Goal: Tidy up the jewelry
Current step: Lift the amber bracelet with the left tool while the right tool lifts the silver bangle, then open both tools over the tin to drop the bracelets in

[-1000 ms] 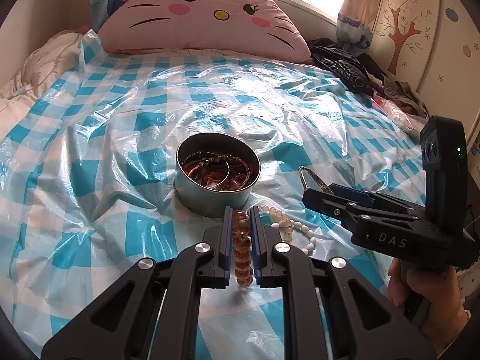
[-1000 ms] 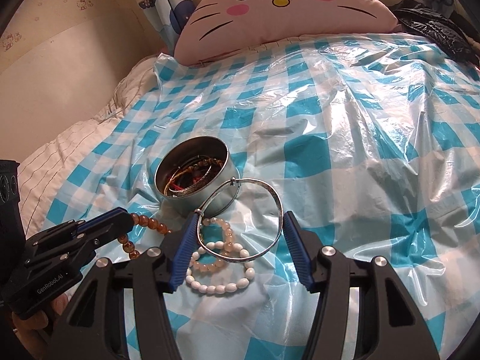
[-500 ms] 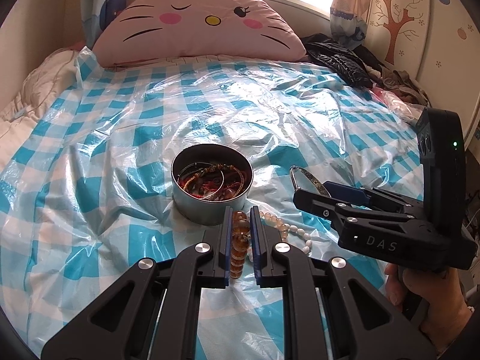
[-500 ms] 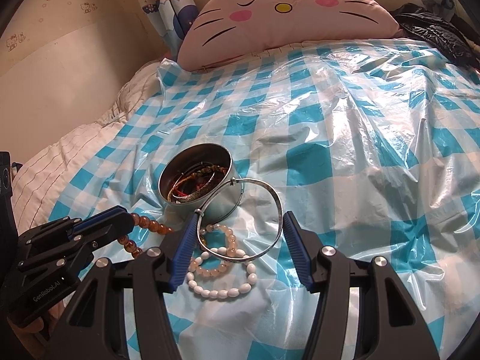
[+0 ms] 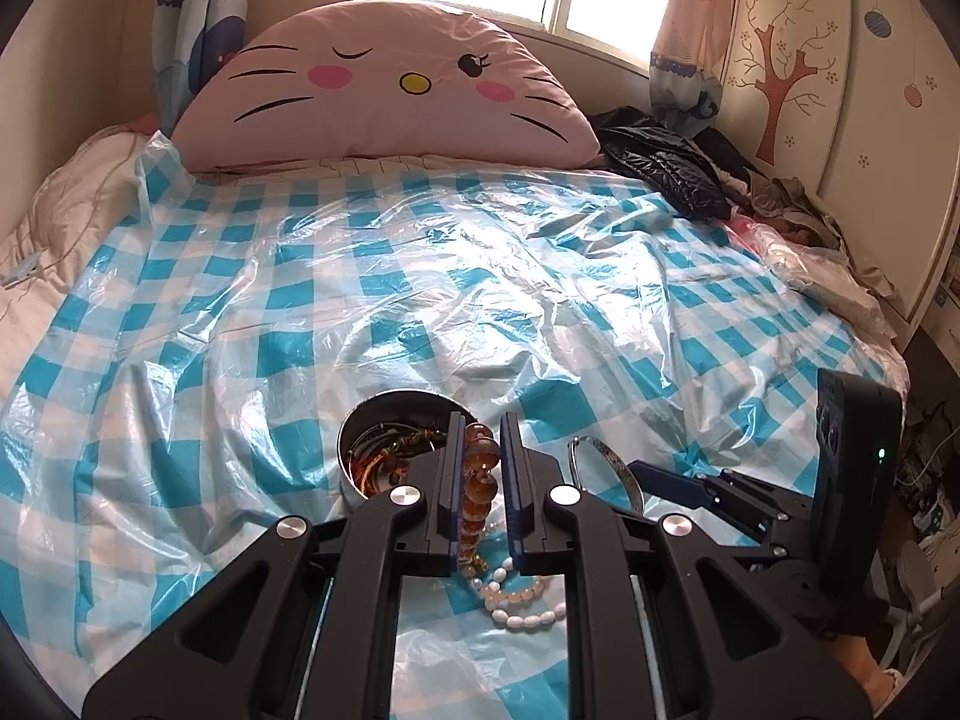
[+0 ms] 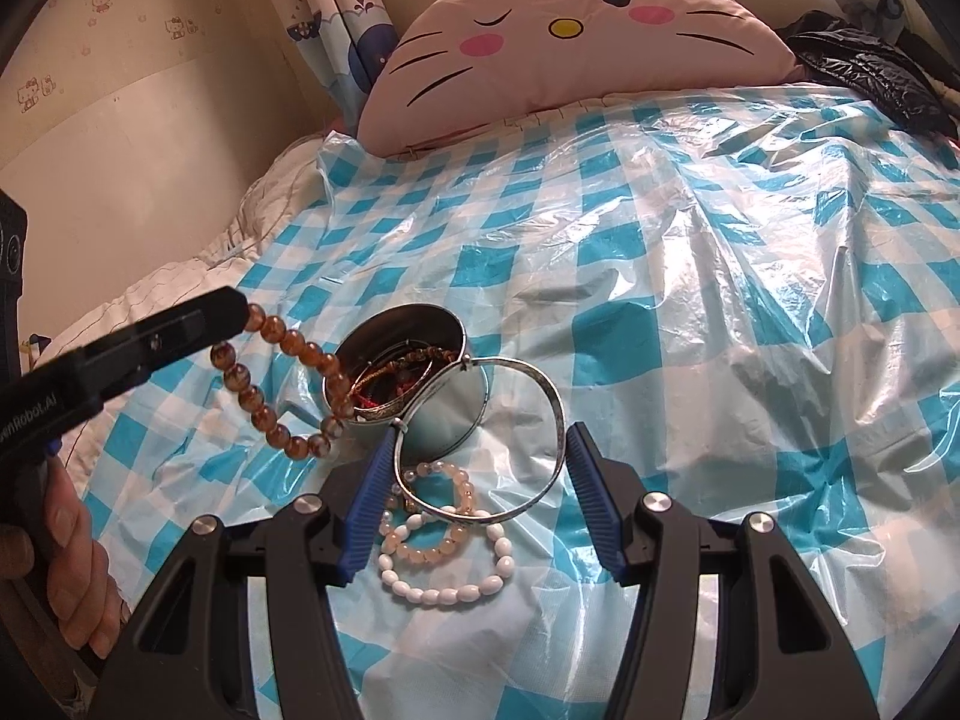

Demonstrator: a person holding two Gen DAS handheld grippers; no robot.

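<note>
Amber beads (image 6: 273, 387): we see them clamped in the left gripper (image 5: 481, 480), hanging clear of the bed, their low end at the tin's 8 o'clock side.
Left jaws: clenched on the amber beads.
Bangle (image 6: 555, 414): we see it held upright between the right gripper (image 6: 477, 495) pads, its top rim at the tin's 4 o'clock.
Right jaws: half spread, grasping the bangle.
Tin (image 6: 447, 420): round, lidless, on the bed, bracelets heaped inside.
White beads (image 6: 447, 585): we find them on the sheet at the tin's 6 o'clock, overlapping the peach beads (image 6: 429, 549).
Sheet (image 6: 720, 324): blue-checked plastic over the bed.
Pillow (image 5: 384, 75): pink, at 12 o'clock.
</note>
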